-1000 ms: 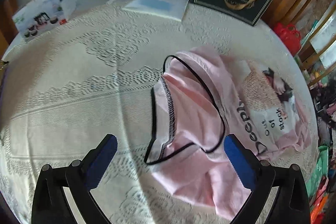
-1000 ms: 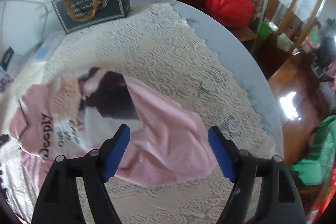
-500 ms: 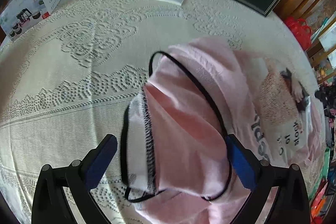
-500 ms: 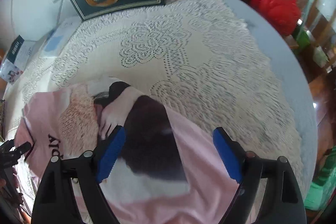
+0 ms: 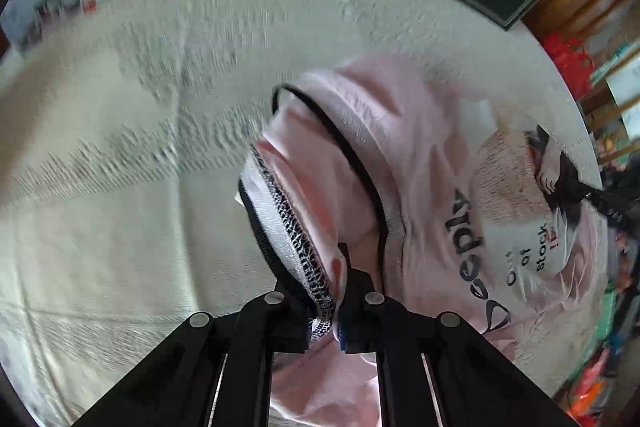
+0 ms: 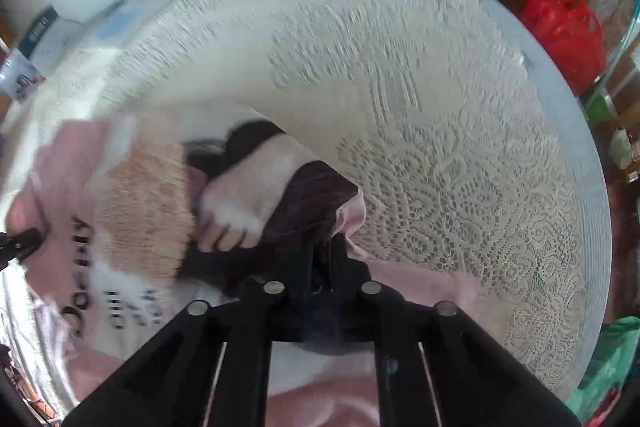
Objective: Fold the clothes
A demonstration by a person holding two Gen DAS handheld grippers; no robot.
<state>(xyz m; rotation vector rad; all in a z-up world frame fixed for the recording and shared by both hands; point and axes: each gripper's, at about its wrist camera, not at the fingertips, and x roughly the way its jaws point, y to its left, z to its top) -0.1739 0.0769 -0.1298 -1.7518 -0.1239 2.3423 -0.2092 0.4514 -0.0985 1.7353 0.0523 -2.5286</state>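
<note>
Left gripper (image 5: 334, 311): its jaws have just been closing and are now pinching the black-trimmed neckline of the pink T-shirt (image 5: 432, 163), at 6 o'clock in the left wrist view.
Right gripper (image 6: 322, 287): its jaws have just been closing too, and are now pinching a bunched fold of the shirt's printed front.
T-shirt place: it is lying crumpled on the lace tablecloth (image 5: 120, 235), toward 3 o'clock in the left view and 9 o'clock in the right view.
Risk, left: the pinch is sitting on the thin collar rim only, so a pull may be slipping it out.
Risk, right: several layers are probably caught, so lifting may be dragging the shirt in a twisted shape.
Left view only: the neck opening and inner seam stitching.
Right view only: the table edge and a red bag (image 6: 566, 35) at 2 o'clock.
</note>
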